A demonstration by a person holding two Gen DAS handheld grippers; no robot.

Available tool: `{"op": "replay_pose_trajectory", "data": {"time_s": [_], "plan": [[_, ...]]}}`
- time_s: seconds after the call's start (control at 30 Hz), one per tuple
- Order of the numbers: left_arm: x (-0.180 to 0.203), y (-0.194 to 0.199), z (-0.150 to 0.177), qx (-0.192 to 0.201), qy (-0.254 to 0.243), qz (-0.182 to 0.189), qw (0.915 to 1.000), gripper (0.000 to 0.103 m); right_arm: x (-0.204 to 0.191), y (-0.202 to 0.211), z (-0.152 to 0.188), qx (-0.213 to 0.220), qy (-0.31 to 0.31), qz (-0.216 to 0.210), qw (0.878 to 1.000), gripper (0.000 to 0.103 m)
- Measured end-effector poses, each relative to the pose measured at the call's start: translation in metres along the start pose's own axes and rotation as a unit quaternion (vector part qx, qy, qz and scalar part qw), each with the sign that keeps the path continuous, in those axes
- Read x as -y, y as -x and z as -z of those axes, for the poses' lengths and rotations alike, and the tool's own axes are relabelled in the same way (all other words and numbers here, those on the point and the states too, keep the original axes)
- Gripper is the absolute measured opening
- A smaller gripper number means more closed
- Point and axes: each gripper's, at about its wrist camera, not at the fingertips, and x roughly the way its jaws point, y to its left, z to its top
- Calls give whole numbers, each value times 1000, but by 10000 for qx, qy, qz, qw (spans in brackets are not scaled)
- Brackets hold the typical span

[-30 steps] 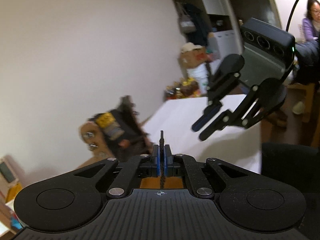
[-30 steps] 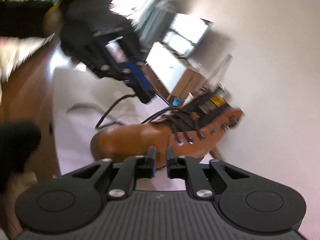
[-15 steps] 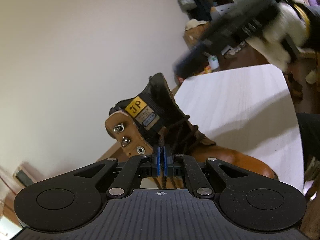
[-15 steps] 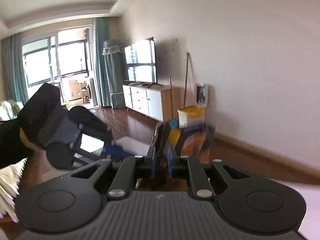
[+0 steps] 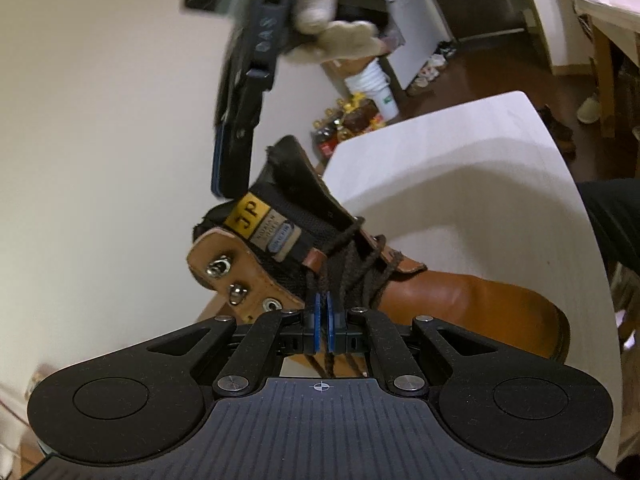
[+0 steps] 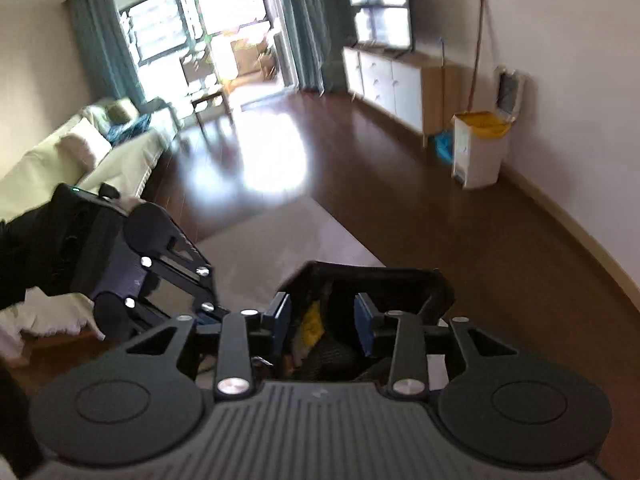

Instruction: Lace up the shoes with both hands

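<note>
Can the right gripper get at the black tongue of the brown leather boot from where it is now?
Probably yes: the right gripper, jaws opening and empty, hangs just above the black tongue, nothing between; left gripper pinches the dark lace lower down.

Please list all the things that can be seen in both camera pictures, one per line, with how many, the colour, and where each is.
boot: one, brown leather with black tongue, lying on the table
shoelace: one, dark brown, across the boot's eyelets, one strand running into the left gripper
table: one, white, under the boot
bucket: one, white, on the floor beyond the table
bin: one, white with yellow bag, by the wall
television: one, dark, over the white cabinet
sofa: one, pale green, left of the room
left gripper: black, blue pads, shut on the shoelace
right gripper: black, blue pads, jaws opening over the boot's collar
</note>
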Motion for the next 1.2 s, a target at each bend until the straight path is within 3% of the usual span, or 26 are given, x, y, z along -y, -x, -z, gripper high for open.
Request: {"op": "replay_pose_trajectory", "data": {"time_s": [0.2, 0.33, 0.47, 0.67, 0.77, 0.9, 1.2], "plan": [[-7, 5, 1, 19, 330, -2, 9995, 4, 17, -28, -34, -1164, 79, -524, 9918, 40], [-8, 8, -3, -109, 395, 35, 9992, 4, 18, -51, -48, -2200, 139, -1091, 9693, 43], [-7, 10, -9, -216, 406, 153, 9988, 4, 24, -67, -52, -2783, 68, -1343, 9510, 43], [-11, 7, -10, -285, 415, 253, 9984, 4, 44, -73, -51, -2809, -612, -1883, 9391, 31], [-14, 5, -6, -293, 460, 283, 9981, 4, 39, -80, -49, -2935, -570, -1833, 9365, 12], [-17, 5, -4, -208, 402, 317, 9985, 4, 36, -81, -48, -2959, -638, -2146, 9286, 13], [-29, 1, -2, -198, -9, 401, 9990, 4, 47, -72, -31, -2686, -1041, -2392, 9273, 13]]}}
